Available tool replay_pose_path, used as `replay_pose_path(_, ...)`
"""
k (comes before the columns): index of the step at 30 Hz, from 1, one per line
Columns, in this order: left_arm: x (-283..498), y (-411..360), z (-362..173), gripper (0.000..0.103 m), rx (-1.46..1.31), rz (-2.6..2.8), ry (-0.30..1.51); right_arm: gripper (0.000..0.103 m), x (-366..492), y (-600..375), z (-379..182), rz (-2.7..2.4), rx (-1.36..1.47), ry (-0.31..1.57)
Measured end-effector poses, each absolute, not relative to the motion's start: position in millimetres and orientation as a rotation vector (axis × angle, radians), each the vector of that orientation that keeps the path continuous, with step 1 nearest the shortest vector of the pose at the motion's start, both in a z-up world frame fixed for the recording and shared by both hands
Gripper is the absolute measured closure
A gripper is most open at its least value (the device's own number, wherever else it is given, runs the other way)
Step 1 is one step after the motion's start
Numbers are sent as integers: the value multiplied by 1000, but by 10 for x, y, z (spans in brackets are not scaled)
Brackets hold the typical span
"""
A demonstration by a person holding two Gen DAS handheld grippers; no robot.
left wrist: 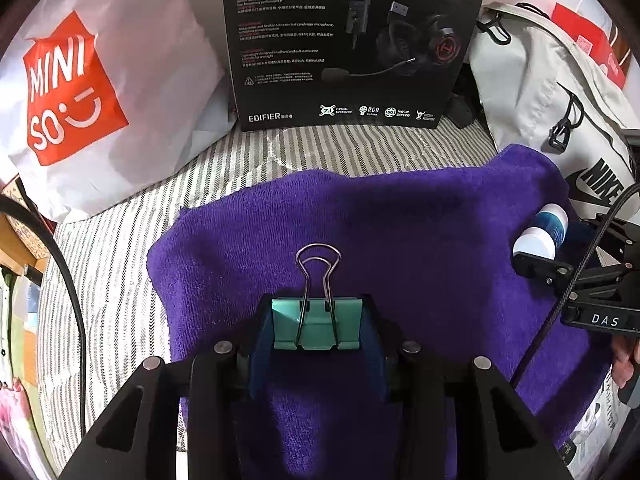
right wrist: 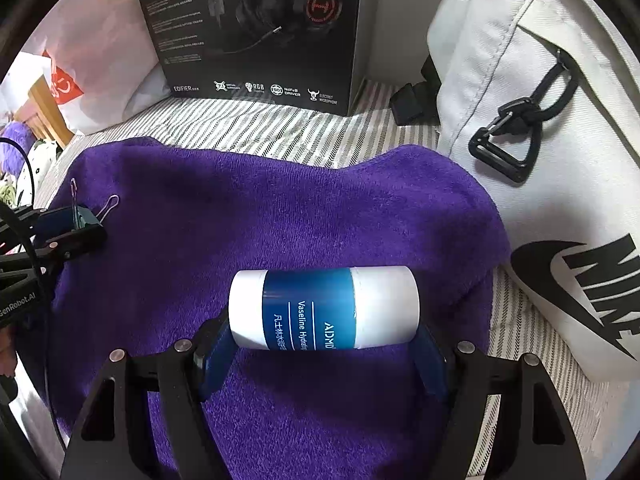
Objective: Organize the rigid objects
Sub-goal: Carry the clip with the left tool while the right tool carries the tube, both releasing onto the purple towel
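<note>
Left tongs clamped on teal binder clip, wire handles toward 12 o'clock. Right tongs clamped endwise on Vaseline tube, long axis 9-to-3. We judge both poised over purple towel for set-down.

Both wrist cameras look steeply down, close over the shared purple towel, toward the headset box.

Home bedroom: striped bedsheet, shopping bag, backpack.
</note>
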State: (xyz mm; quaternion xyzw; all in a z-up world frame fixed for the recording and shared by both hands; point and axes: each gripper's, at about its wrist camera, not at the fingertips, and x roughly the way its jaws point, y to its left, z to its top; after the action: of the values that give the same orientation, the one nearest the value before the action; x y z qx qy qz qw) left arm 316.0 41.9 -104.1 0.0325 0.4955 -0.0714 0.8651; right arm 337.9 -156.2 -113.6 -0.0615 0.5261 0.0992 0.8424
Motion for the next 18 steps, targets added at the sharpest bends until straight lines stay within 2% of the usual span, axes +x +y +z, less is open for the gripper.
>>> replay_pose_path(9, 3171, 368, -1079, 64, 102, -135, 1037, 27, 3458, -1529, -1161, 214, -141, 1121)
replay_pose_path(11, 3158, 364, -1086, 62, 110, -139, 1040, 24, 3480, -1544, -1174, 218, -131, 1134)
replay_pose_path(14, 3115, 387, -1102, 51, 111, -133, 1049, 20, 3461, -1570, -1172, 220, -140, 1152)
replay_pose_path(18, 2981, 400, -1113, 49, 116, -151, 1048, 20, 3375, -1590, -1123, 210, -143, 1156)
